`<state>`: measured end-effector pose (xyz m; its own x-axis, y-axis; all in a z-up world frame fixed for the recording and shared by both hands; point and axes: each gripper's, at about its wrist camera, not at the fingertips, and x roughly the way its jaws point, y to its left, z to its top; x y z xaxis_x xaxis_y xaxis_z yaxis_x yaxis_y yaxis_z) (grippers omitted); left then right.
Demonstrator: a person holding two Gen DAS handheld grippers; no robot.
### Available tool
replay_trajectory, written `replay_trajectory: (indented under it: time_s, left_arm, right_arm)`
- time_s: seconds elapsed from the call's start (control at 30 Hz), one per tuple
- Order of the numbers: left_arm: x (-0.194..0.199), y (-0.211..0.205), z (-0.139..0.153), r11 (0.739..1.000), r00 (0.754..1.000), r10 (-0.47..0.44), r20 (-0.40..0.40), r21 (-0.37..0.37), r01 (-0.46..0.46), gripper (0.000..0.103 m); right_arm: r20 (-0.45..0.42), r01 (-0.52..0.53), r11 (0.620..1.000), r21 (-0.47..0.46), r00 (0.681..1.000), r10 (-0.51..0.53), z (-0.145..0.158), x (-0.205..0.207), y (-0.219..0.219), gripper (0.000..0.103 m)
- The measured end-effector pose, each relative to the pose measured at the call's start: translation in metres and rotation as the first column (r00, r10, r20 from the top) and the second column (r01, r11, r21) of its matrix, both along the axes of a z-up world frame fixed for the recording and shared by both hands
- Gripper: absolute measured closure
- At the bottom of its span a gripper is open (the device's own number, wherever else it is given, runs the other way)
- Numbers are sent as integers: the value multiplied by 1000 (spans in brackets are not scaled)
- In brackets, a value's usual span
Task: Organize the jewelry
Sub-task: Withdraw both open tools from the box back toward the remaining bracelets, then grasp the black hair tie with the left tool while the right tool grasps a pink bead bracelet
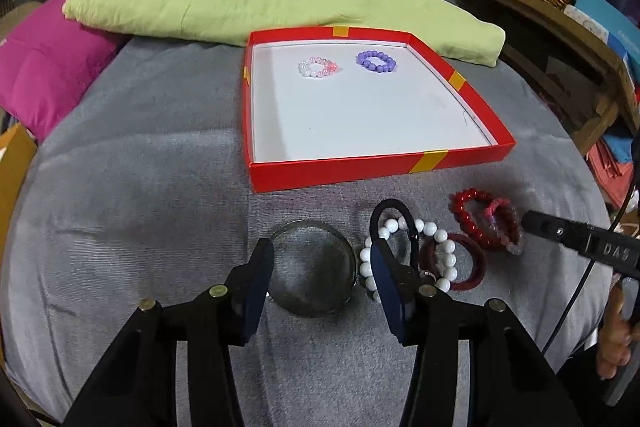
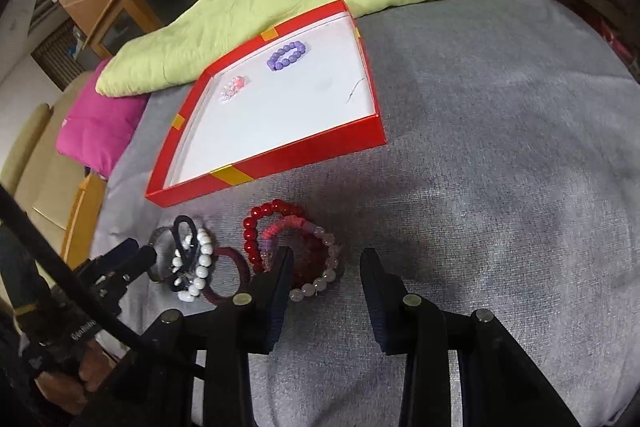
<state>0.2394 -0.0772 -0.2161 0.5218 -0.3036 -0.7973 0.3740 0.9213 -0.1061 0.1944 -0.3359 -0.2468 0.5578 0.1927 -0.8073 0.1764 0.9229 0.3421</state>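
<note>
**Grey cloth surface with jewellery, tray and two hand-held grippers**

Grey woven cloth [image 1: 140, 167] is seen covering the whole work surface. At its far edge lie a folded pale-green fabric bundle [image 1: 248, 7] and a magenta cushion [image 1: 44, 75]. A shallow red cardboard tray with a white floor [image 1: 360, 171] is set on the cloth in front of the green bundle; inside it, towards the far wall, a ring of purple beads [image 1: 376, 61] and a ring of white and pink beads [image 1: 318, 67] are placed side by side, apart from each other.

Loose jewellery is gathered on the cloth just in front of the tray's near wall. The left gripper [image 1: 320, 275] is shown with its jaws parted, not pressing on anything; a thin round metal bangle [image 1: 316, 267] lies flat between them. Beside the bangle, a string of white round beads [image 1: 424, 255], a black elastic loop [image 1: 394, 223] and a dark red fabric band [image 1: 472, 263] overlap. The right gripper [image 2: 326, 267] is likewise held with jaws apart and nothing gripped, its left finger [image 2: 276, 291] over a cluster of red bead bracelets [image 2: 264, 227] and a pale pink bead bracelet [image 2: 324, 267].
</note>
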Motion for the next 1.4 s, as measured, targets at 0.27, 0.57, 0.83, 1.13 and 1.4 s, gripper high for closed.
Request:
replay_trajectory:
  time_s: [0.27,0.57,0.83,1.13,1.4]
  left_arm:
    - [8,-19,-7,1000,999,-14,-31,8,14,51]
    - [15,-34,-13,999,999,-21,-36,29,22,51]
    - [12,-44,-12,997,999,-44,1,58,44,66]
    - [9,-44,-15,996,998,-56,20,76,54,83]
    - [10,-37,-14,997,997,-72,0,28,72,95]
  right_arm:
    - [-17,27,999,18,999,-27,-5,3,-7,75]
    - [-23,19,999,34,1000,-18,-6,6,-3,74]
    - [-22,14,1000,23,1000,-14,-8,7,1,74]
    - [-7,-5,1000,-26,1000,5,-9,11,12,91]
    - [17,-8,998,-59,1000,9,-3,9,13,95]
